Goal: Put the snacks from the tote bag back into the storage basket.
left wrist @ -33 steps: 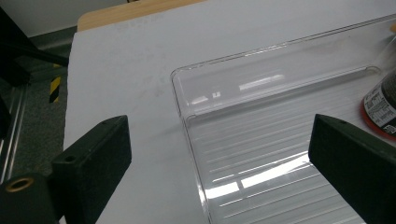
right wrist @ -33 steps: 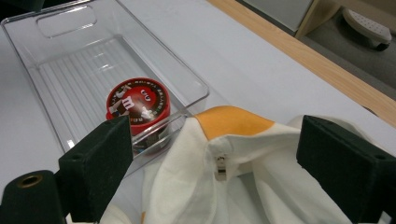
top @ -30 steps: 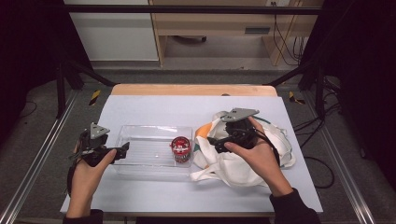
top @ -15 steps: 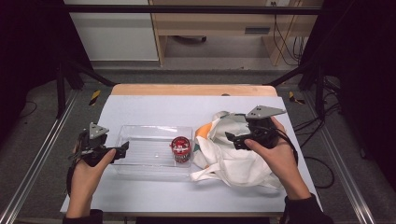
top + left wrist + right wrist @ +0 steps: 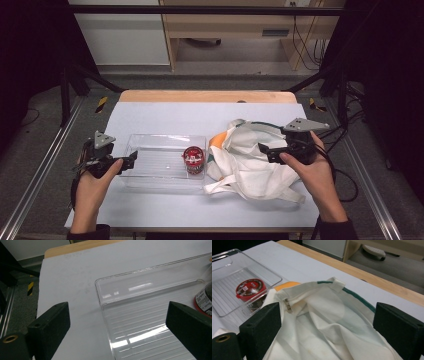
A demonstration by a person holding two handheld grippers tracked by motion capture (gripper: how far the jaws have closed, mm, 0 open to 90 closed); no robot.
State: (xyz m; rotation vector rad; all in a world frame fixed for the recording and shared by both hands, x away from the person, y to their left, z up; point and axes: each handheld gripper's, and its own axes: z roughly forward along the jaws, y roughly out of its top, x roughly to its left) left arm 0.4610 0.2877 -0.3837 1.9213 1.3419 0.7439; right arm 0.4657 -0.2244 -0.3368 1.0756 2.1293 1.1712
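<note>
A clear plastic tray point(image 5: 150, 162) sits on the table's pale sheet point(image 5: 200, 117), and inside it, at its 3 o'clock end, stands a small cup with a red lid point(image 5: 193, 159). Just beside the tray, toward 3 o'clock, lies a crumpled white cloth bag point(image 5: 250, 160) with a green-trimmed mouth and an orange patch near the tray. The left gripper point(image 5: 125, 162) rests at the tray's 9 o'clock end with its jaws spread wide and nothing between them; in the left gripper view the tray's corner point(image 5: 100, 293) lies between the jaws, apart from both. The right gripper point(image 5: 264, 150) hovers over the bag, its jaws likewise parted and empty, the bag's open mouth point(image 5: 332, 297) showing between them. Judging from this, the work looks like unpacking the bag into the tray: one cup is already in place, and the right gripper seems poised to go for the bag. Whether more items lie inside the bag cannot be told from its folds.
</note>
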